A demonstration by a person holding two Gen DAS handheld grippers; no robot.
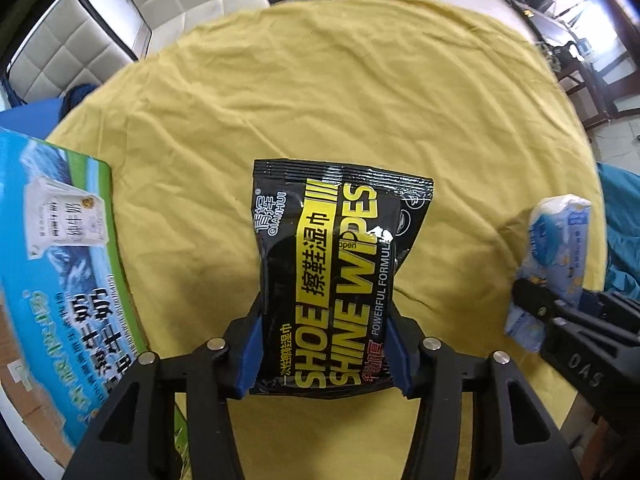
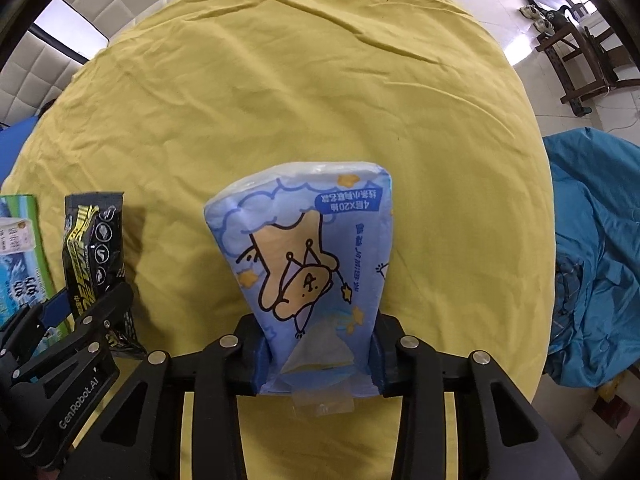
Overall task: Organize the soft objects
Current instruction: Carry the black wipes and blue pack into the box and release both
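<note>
Above a round table draped in yellow cloth (image 1: 360, 80), the left gripper (image 1: 324, 344) pinches a black shoe-wipes pack (image 1: 332, 264) while the right gripper (image 2: 320, 356) squeezes a blue tissue pack (image 2: 308, 248), both lifted clear, seemingly bound for the milk carton box (image 1: 60, 260) at left.

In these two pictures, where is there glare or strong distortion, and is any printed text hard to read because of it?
Left wrist view: a white glare spot sits on the shoe wipes pack, hiding part of "WIPES"; the fisheye bends the milk carton box at the edge. Right wrist view: the tissue pack is sharp, with mild shine on its top; windows at upper right are overexposed.
</note>
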